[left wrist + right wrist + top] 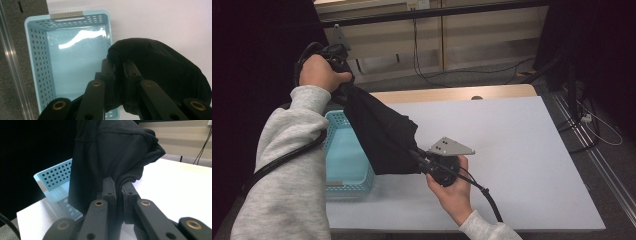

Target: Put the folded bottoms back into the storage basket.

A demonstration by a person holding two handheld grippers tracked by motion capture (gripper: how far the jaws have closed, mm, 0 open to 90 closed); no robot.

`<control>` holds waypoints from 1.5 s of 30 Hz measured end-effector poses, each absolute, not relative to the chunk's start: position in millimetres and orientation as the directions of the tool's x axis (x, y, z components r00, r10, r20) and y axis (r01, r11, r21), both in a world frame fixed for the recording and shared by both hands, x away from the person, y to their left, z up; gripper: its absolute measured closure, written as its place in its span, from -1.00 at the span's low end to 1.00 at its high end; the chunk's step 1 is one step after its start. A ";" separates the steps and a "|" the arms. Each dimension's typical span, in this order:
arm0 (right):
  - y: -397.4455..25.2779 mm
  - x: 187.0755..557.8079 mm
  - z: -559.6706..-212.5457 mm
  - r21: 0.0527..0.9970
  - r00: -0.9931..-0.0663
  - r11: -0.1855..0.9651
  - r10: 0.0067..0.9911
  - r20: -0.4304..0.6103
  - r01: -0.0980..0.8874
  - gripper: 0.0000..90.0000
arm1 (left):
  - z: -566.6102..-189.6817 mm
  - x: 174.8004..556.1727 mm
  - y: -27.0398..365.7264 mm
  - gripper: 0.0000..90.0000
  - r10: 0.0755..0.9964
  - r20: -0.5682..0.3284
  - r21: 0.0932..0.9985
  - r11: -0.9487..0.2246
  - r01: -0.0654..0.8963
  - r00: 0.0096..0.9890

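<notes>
Black cloth [382, 135], unlabelled, above blue basket [343, 155]

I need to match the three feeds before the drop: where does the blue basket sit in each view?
High view: the blue basket sits left of centre on the white table, partly behind the black cloth.
Left gripper view: it lies upper left, seen from above, beyond the left gripper.
Right gripper view: its perforated wall shows at left, behind the cloth.
Shared landmark: the black cloth, clamped by both grippers.
</notes>
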State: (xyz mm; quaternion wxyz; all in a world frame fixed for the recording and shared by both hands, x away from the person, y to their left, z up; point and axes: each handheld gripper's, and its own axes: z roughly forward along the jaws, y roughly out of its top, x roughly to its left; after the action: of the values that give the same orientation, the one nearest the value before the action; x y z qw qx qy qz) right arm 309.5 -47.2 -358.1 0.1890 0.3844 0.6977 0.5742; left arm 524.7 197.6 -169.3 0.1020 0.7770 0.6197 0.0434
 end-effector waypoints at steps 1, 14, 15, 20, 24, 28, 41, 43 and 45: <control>-46.1 309.8 -357.4 0.947 -0.635 0.048 0.752 0.175 0.318 0.88 | -168.2 524.7 199.0 0.80 0.972 -0.058 0.211 -0.212 0.954 0.228; -29.9 314.9 -350.2 0.951 -0.659 0.067 0.736 0.156 0.300 0.88 | -159.7 524.4 217.7 0.80 0.978 -0.060 0.217 -0.184 0.959 0.202; -29.0 315.4 -349.9 0.951 -0.659 0.065 0.735 0.158 0.301 0.88 | -158.9 524.3 218.2 0.80 0.979 -0.055 0.219 -0.180 0.959 0.196; -23.0 316.8 -348.2 0.955 -0.659 0.058 0.736 0.157 0.292 0.88 | -153.0 524.6 221.8 0.80 0.980 -0.048 0.222 -0.177 0.959 0.192; -17.4 318.0 -348.7 0.956 -0.664 0.059 0.732 0.155 0.288 0.88 | -150.8 525.5 225.5 0.80 0.982 -0.048 0.222 -0.168 0.960 0.183; -13.3 318.9 -349.2 0.955 -0.663 0.058 0.732 0.157 0.290 0.88 | -152.0 526.9 229.9 0.80 0.984 -0.043 0.216 -0.162 0.963 0.175; 7.5 323.5 -348.3 0.953 -0.685 0.077 0.713 0.152 0.292 0.88 | -152.0 527.8 249.0 0.80 0.987 -0.039 0.226 -0.142 0.964 0.154; 10.3 324.5 -348.8 0.953 -0.686 0.080 0.712 0.151 0.293 0.88 | -153.5 528.4 252.3 0.80 0.988 -0.037 0.225 -0.137 0.965 0.149; 11.9 326.1 -348.8 0.953 -0.687 0.081 0.711 0.149 0.291 0.88 | -155.4 529.2 255.1 0.80 0.988 -0.042 0.225 -0.133 0.965 0.146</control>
State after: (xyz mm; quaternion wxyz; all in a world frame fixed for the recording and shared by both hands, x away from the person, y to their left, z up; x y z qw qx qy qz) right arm 326.1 11.9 -348.8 0.1814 0.3515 0.7126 0.5795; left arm 529.2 255.1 -155.4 0.0991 0.7505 0.6508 0.0582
